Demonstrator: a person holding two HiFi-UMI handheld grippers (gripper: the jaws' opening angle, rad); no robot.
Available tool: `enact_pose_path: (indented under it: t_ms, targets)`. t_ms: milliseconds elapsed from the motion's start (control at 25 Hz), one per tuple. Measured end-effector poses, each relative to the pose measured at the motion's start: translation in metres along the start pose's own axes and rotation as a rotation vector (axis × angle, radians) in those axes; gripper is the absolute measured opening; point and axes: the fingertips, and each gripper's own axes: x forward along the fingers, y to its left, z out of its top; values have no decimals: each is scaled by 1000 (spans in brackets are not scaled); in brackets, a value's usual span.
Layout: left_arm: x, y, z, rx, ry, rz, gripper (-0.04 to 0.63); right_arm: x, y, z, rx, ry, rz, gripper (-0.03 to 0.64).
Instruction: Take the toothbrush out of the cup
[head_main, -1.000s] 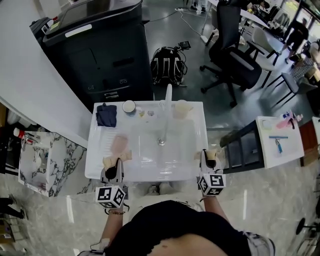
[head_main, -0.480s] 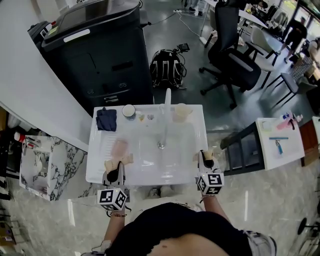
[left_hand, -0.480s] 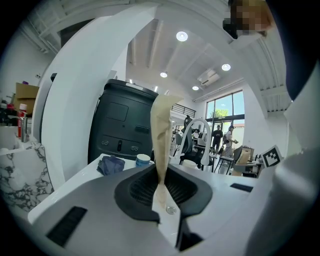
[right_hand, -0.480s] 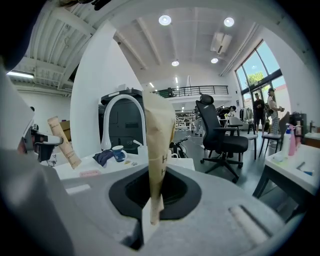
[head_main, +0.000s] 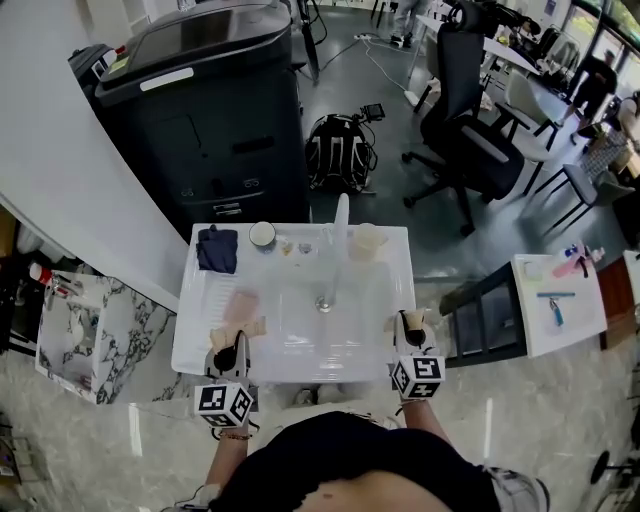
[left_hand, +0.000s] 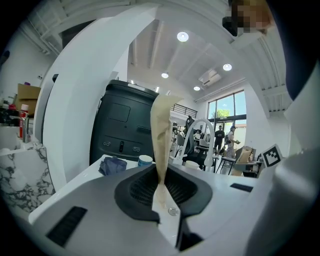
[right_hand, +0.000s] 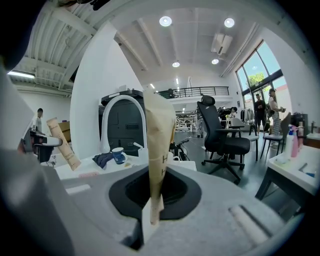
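Observation:
A white sink unit (head_main: 400, 262) stands in front of me. At its back edge sit a blue cup with a white rim (head_main: 262, 234) (left_hand: 145, 160) (right_hand: 118, 155) and a pale translucent cup (head_main: 365, 242). In the right gripper view a thin white handle (right_hand: 136, 146) sticks up beside the blue cup; I cannot tell whether it is the toothbrush. My left gripper (head_main: 236, 332) (left_hand: 161, 131) rests at the front left rim, shut and empty. At the front right rim my right gripper (head_main: 412, 321) (right_hand: 159, 131) is also shut on nothing. Both are far from the cups.
A white arched faucet (head_main: 338, 225) (right_hand: 122, 117) rises over the basin. A dark blue cloth (head_main: 216, 249) lies at the back left and a pinkish pad (head_main: 240, 304) on the left ledge. Behind stand a black cabinet (head_main: 215, 110), a backpack (head_main: 340, 150) and an office chair (head_main: 470, 130).
The head view has shifted slightly. Both grippers stay shut at the sink's front rim.

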Motion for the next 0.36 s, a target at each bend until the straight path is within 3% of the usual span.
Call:
enact_pose_path:
  t_ms: [360]
  targets:
    - [4, 7, 1, -11, 5, 10, 43, 4, 2, 3, -2, -1, 0, 8]
